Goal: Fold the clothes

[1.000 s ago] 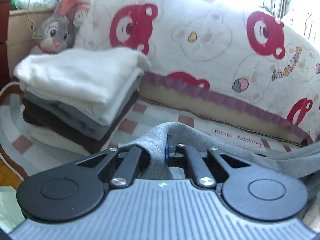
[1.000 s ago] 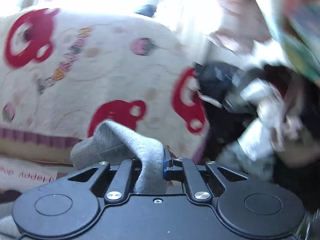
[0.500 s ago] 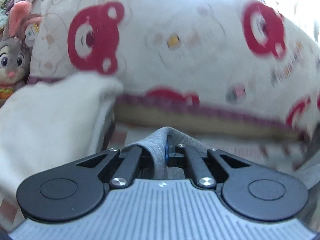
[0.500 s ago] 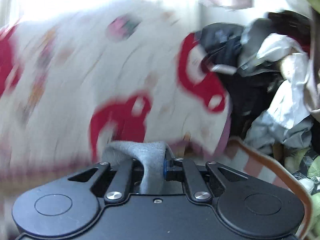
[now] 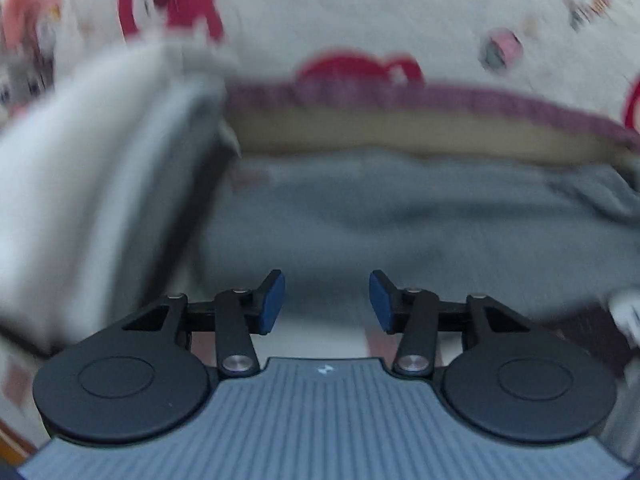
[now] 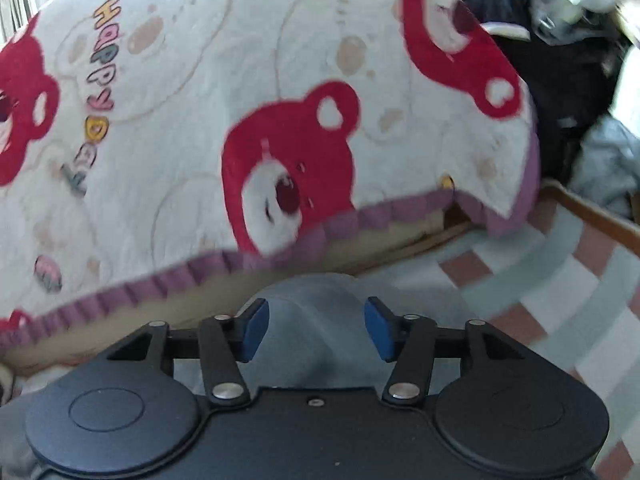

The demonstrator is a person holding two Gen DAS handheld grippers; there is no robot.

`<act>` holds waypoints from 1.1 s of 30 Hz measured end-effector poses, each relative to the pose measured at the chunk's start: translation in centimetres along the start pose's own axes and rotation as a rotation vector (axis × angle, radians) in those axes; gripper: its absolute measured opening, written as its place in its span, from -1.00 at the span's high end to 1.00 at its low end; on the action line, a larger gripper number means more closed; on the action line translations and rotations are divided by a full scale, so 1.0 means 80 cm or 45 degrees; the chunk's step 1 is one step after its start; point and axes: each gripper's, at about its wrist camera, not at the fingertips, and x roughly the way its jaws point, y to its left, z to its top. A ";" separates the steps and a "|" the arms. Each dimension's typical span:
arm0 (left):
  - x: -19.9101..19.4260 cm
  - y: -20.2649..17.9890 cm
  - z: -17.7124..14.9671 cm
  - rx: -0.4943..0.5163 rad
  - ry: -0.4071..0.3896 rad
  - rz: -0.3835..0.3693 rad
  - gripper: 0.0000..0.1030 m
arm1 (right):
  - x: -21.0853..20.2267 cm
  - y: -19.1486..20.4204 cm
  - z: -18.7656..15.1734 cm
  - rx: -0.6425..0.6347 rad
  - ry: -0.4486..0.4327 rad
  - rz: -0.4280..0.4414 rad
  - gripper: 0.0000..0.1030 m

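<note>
Grey garment (image 5: 400, 216), one piece, lies spread and rumpled beside one stack (image 5: 80, 184) of folded clothes. Both grippers, left (image 5: 327, 302) and right (image 6: 316, 328), have jaws wide apart, holding nothing.

A white plush blanket (image 6: 224, 128) printed with red bear faces and pastel "HAPPY" lettering fills the background of both views, its purple ruffled edge (image 6: 168, 280) hanging over a tan strip. Below it lies a checked mat (image 6: 560, 292) in pink, white and pale green with a brown border. At the far left of the left wrist view a pink-eared plush toy (image 5: 28, 36) shows only as a blur.
</note>
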 end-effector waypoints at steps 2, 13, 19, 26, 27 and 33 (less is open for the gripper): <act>-0.017 0.005 -0.041 -0.027 0.036 -0.059 0.11 | -0.023 -0.028 -0.029 0.045 0.037 -0.015 -0.15; -0.092 0.044 -0.155 -0.361 0.142 -0.106 0.10 | -0.118 -0.144 -0.191 0.233 0.215 -0.074 -0.16; -0.129 0.060 -0.201 -0.529 0.193 -0.133 0.05 | -0.113 -0.153 -0.210 0.358 0.252 0.000 -0.16; -0.148 0.047 -0.224 -0.644 0.204 -0.157 -0.08 | -0.107 -0.125 -0.195 0.477 0.315 0.206 -0.16; -0.148 0.047 -0.228 -0.662 0.214 -0.157 -0.08 | -0.107 -0.118 -0.192 0.445 0.318 0.212 -0.16; -0.162 0.061 -0.241 -0.752 0.199 -0.207 -0.08 | -0.113 -0.075 -0.190 0.265 0.331 0.213 -0.17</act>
